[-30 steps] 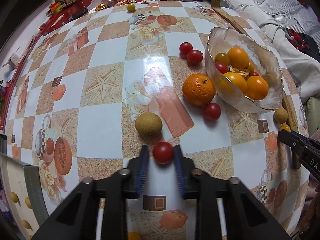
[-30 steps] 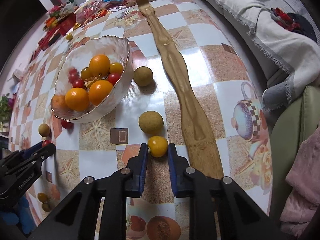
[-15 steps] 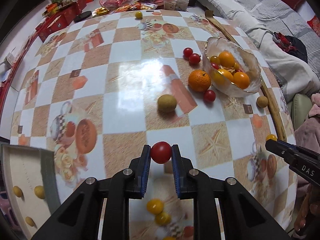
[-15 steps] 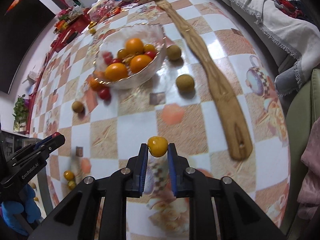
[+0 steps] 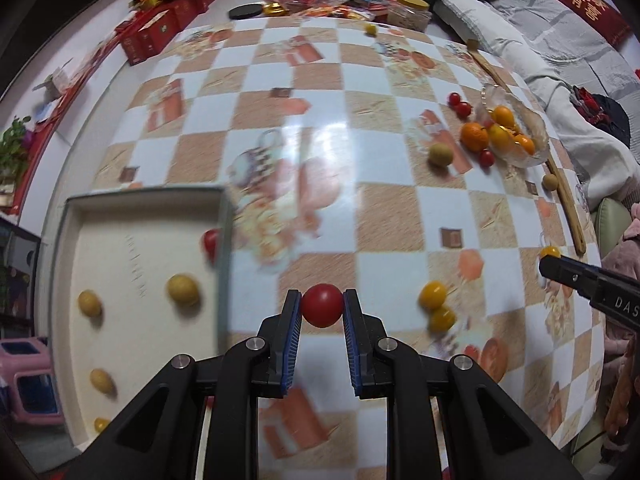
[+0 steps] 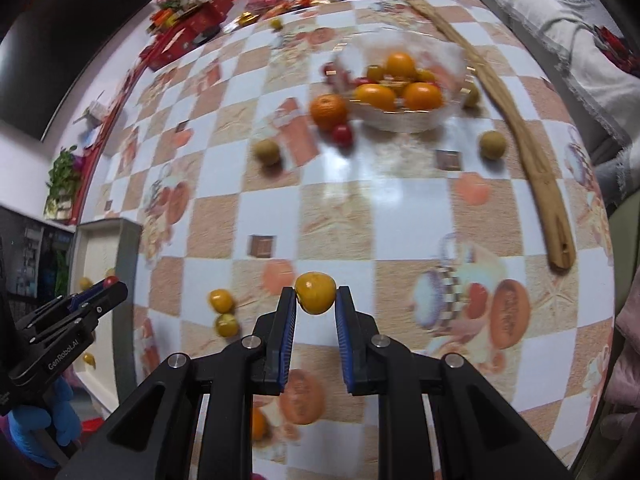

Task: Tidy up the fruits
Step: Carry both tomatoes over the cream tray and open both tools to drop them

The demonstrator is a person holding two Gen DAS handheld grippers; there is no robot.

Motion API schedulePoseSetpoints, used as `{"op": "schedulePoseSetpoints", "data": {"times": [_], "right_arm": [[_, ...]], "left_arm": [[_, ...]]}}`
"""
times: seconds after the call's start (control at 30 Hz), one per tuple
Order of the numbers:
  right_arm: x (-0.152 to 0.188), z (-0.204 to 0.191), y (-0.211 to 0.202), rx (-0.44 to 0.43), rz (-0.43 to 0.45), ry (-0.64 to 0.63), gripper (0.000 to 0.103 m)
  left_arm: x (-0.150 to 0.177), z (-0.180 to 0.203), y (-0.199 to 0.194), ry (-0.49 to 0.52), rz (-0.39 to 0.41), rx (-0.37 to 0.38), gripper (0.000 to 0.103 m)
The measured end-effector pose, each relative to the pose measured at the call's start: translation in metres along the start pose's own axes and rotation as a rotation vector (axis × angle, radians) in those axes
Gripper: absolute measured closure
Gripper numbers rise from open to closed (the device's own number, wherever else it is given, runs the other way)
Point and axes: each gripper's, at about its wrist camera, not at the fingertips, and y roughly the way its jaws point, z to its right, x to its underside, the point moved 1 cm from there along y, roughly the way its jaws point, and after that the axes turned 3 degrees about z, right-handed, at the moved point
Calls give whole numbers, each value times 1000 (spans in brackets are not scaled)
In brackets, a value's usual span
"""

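My left gripper (image 5: 322, 308) is shut on a red cherry tomato (image 5: 322, 305), held above the table just right of a shallow cream tray (image 5: 80, 256). The tray holds a red tomato (image 5: 211, 241) and several small yellow-green fruits. My right gripper (image 6: 316, 296) is shut on a yellow cherry tomato (image 6: 315, 292), held above the table's near part. Two yellow tomatoes (image 6: 222, 301) lie on the table to its left. The glass bowl (image 6: 404, 114) of oranges and tomatoes stands far across the table, with an orange (image 6: 329, 111) beside it.
A long wooden stick (image 6: 520, 128) lies along the right side. Loose round fruits (image 6: 267, 151) and a red tomato (image 6: 341, 134) lie near the bowl. Red boxes and snack bags (image 5: 160, 28) crowd the far edge. A sofa with blankets (image 5: 560, 60) borders the right.
Both grippers have pulled back from the bowl toward the near left with their tomatoes. The tray has come into the left wrist view.
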Motion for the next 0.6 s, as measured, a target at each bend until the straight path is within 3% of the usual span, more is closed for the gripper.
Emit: {"op": "schedulePoseSetpoints", "data": {"times": [0.3, 0.6], "right_arm": [[4, -107, 14, -88, -42, -164, 81], [10, -214, 51, -178, -130, -317, 81]], "left_arm": [[45, -83, -18, -118, -23, -80, 81], [91, -147, -10, -223, -79, -146, 81]]}}
